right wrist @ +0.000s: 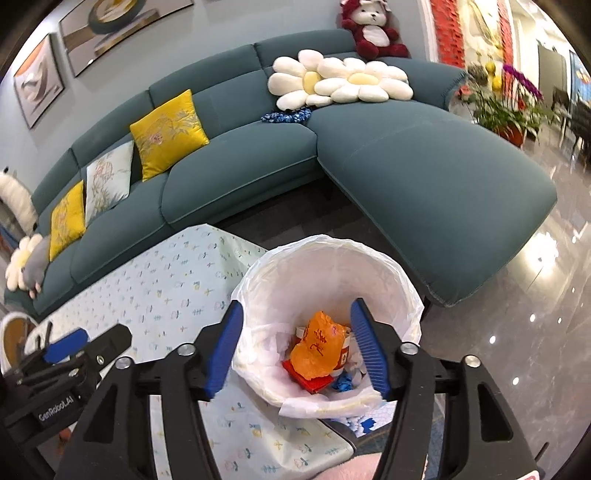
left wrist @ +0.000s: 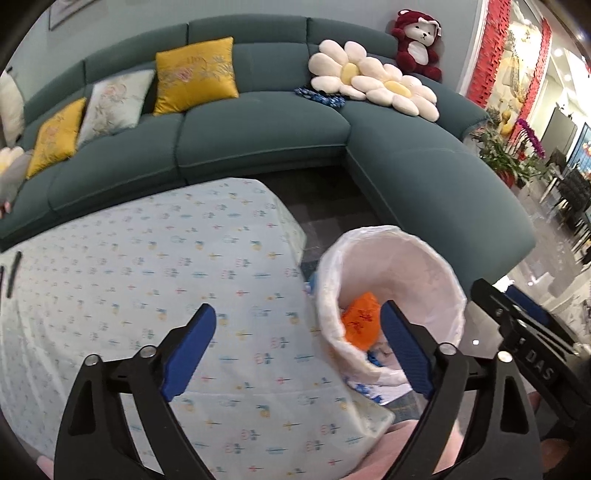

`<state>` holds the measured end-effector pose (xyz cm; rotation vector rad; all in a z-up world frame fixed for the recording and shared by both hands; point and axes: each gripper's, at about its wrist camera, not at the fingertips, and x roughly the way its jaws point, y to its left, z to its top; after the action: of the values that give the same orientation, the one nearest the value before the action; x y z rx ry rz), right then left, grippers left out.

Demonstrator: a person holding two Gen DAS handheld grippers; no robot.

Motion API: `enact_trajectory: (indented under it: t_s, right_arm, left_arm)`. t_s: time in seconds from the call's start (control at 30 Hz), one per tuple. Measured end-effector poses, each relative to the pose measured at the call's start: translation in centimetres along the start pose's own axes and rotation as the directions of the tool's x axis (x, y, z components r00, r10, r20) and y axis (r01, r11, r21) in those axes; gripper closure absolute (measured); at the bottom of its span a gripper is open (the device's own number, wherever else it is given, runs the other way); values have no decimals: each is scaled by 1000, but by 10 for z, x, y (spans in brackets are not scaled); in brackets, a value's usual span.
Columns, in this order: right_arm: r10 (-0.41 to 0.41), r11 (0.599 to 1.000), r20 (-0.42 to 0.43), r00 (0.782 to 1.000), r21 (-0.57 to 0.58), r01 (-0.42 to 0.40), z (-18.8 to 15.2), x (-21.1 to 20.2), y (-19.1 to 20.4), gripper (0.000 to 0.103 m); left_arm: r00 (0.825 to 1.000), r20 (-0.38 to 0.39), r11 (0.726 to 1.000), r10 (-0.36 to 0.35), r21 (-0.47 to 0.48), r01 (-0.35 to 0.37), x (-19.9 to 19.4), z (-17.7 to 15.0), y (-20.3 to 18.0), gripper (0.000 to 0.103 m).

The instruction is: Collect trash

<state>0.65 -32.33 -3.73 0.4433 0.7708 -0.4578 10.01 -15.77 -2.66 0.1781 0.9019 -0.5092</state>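
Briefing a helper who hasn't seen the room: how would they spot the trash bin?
Find the teal sofa; before it stands a table under a pale patterned cloth. The trash bin stands at its corner, the only round container, lined white, orange bag inside.

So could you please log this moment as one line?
left tongs: open, empty | right tongs: open, empty | orange bag: in lined bin

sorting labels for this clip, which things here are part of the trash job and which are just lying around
Part of the job:
- lined bin
- orange bag inside it
- red packet and blue scrap beside it

Just lying about:
- sofa
- yellow cushion
- flower pillows
- plush bear
- tablecloth
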Motion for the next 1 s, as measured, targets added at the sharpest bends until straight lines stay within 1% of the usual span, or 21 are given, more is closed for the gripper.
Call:
enact_trajectory:
  t_s: [0.1, 0.17, 0.23, 0.4, 0.67, 0.7, 0.77, 0.8, 1.0]
  right_arm:
    - [-18, 999, 7, 1000, -36, 19, -7, -8, 8, 35]
    - [-29, 998, 11, 1000, -61, 29, -12, -13, 13, 35]
    - [-38, 996, 11, 999, -80, 38, -16, -17, 17, 32]
    - [-43, 995, 4, 999, -85, 43, -28, -25, 20, 20]
    - [-65, 993, -11, 998, -99, 64, -45, -30, 20, 17]
    - [-67, 992, -13, 998, -103, 65, -47, -31, 19, 13]
    - [-70, 991, -12, 998, -112, 68, -50, -32, 18, 10]
    - [-72, 991, -12, 997, -114, 70, -52, -32, 18, 6]
    - [-88, 988, -9, 996, -129, 86, -59, -33, 17, 7]
  left_arm:
    - [1000, 6, 1000, 18, 1, -18, -6, -5, 6, 14]
    - [1000, 6, 1000, 26, -1, -26, -8, -8, 9, 13]
    - [999, 9, 999, 42, 4, -42, -11, -12, 10, 12]
    - [998, 9, 998, 56, 3, -56, -17, -23, 11, 11]
    - [997, 1, 997, 77, 8, -77, -20, -38, 12, 10]
    - [996, 0, 996, 86, 9, -86, -20, -39, 11, 10]
    - [995, -4, 995, 95, 1, -95, -19, -42, 11, 9]
    - [995, -5, 995, 96, -3, -96, -20, -43, 11, 9]
    - [994, -19, 994, 105, 3, -105, -17, -49, 8, 9]
